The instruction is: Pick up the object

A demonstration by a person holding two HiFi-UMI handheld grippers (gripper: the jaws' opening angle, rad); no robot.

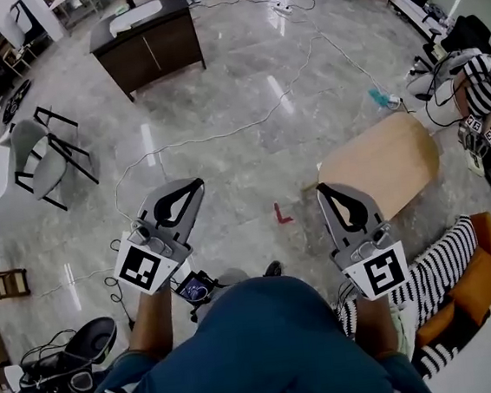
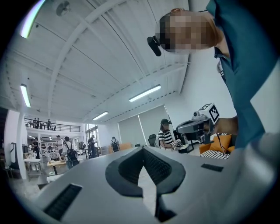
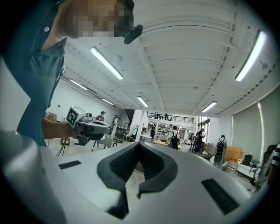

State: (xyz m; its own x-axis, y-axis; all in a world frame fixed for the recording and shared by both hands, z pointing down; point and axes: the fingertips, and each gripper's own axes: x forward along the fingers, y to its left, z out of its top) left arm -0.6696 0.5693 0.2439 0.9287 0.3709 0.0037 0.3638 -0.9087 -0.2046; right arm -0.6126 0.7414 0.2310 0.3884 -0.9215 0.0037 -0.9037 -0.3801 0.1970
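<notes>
In the head view the person holds both grippers out in front at waist height, above the marble floor. My left gripper (image 1: 194, 185) is shut, its jaws meeting at the tip with nothing between them. My right gripper (image 1: 322, 190) is shut and empty too. A small red thing (image 1: 282, 214) lies on the floor between the two. Both gripper views point up toward the ceiling and across the hall. The left gripper (image 2: 142, 149) has the right gripper (image 2: 197, 127) beside it; the right gripper (image 3: 139, 145) has the left gripper (image 3: 86, 127) beside it. Which thing is the task's object I cannot tell.
A light wooden table (image 1: 386, 168) stands just right of the right gripper. Beyond lie a dark cabinet (image 1: 147, 43), a grey chair (image 1: 44, 158) and a white cable (image 1: 221, 133) across the floor. A striped and orange seat (image 1: 463, 275) is at the lower right, a black bag (image 1: 67, 363) at the lower left.
</notes>
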